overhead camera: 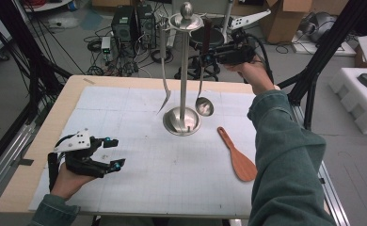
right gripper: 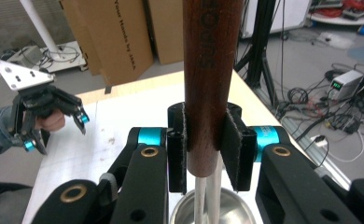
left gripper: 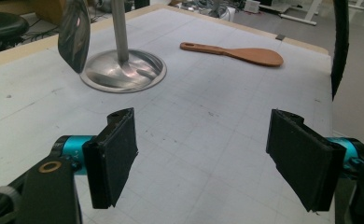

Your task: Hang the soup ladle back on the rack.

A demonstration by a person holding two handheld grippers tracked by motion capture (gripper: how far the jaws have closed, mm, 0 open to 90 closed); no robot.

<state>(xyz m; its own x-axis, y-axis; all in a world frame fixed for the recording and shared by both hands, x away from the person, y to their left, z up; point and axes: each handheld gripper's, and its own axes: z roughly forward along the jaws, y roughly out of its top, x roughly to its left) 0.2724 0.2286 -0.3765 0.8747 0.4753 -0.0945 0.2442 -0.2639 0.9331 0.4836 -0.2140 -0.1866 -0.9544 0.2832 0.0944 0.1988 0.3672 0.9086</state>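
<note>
The right gripper (right gripper: 203, 154) has its jaws clamped on the dark wooden handle (right gripper: 210, 70) of the ladle (overhead camera: 204, 106), which hangs beside the stand (overhead camera: 184, 70), perhaps from its top disc; the bowl dangles below the gripper, just above the stand's base; the left gripper (left gripper: 203, 158) sits nearer the person, jaws wide apart with nothing between them; the wooden spatula (overhead camera: 238, 157) lies beyond it.

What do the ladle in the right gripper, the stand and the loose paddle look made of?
Ladle: shiny steel-looking bowl and shaft, dark grained handle, probably wood. Stand: polished metal, its base mirrors the surroundings. Rice paddle: matte reddish-brown, likely wood. The right gripper is clamped on the handle.
</note>
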